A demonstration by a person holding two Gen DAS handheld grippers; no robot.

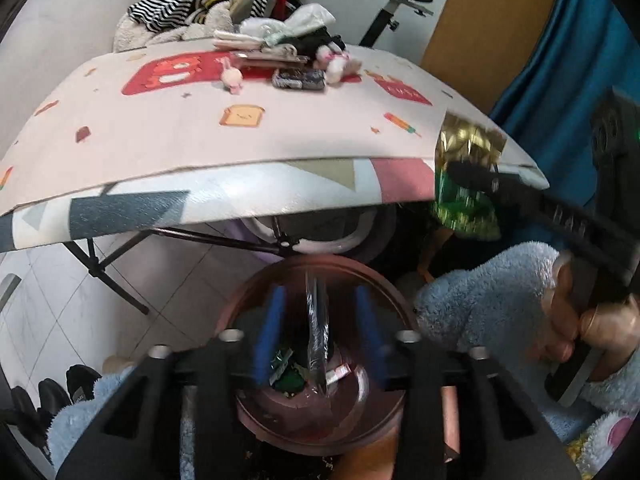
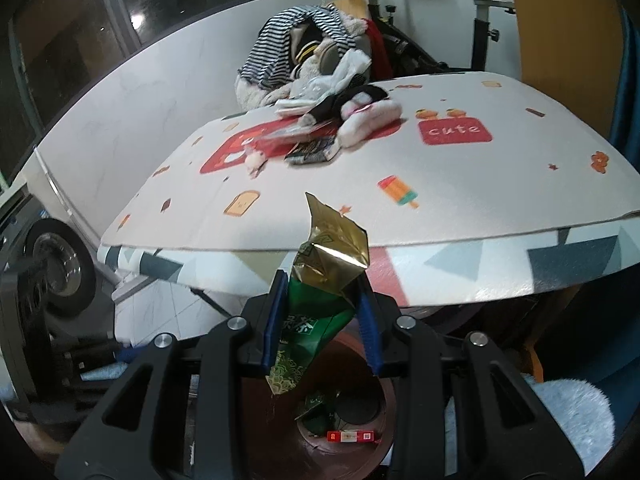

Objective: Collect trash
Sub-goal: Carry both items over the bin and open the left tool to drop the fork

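Note:
My left gripper (image 1: 320,296) hangs open over a round brown trash bin (image 1: 248,296). A clear plastic wrapper (image 1: 318,332) stands on edge between the blue pads, touching neither. Green wrappers (image 1: 286,376) lie at the bottom of the bin. My right gripper (image 2: 322,280) is shut on a crumpled green and gold tea bag (image 2: 320,300), held upright above the same bin (image 2: 260,420), just in front of the table edge. A red and white packet (image 2: 352,436) lies inside the bin. The left wrist view shows that bag (image 1: 468,144) at the right, at the table's corner.
A table (image 1: 240,140) with a patterned cloth stands right behind the bin. At its far side lie a dark packet (image 2: 312,152), fluffy slippers (image 2: 368,116) and a heap of clothes (image 2: 296,44). A blue fluffy sleeve (image 1: 500,300) is beside the bin, an exercise bike (image 2: 484,12) behind.

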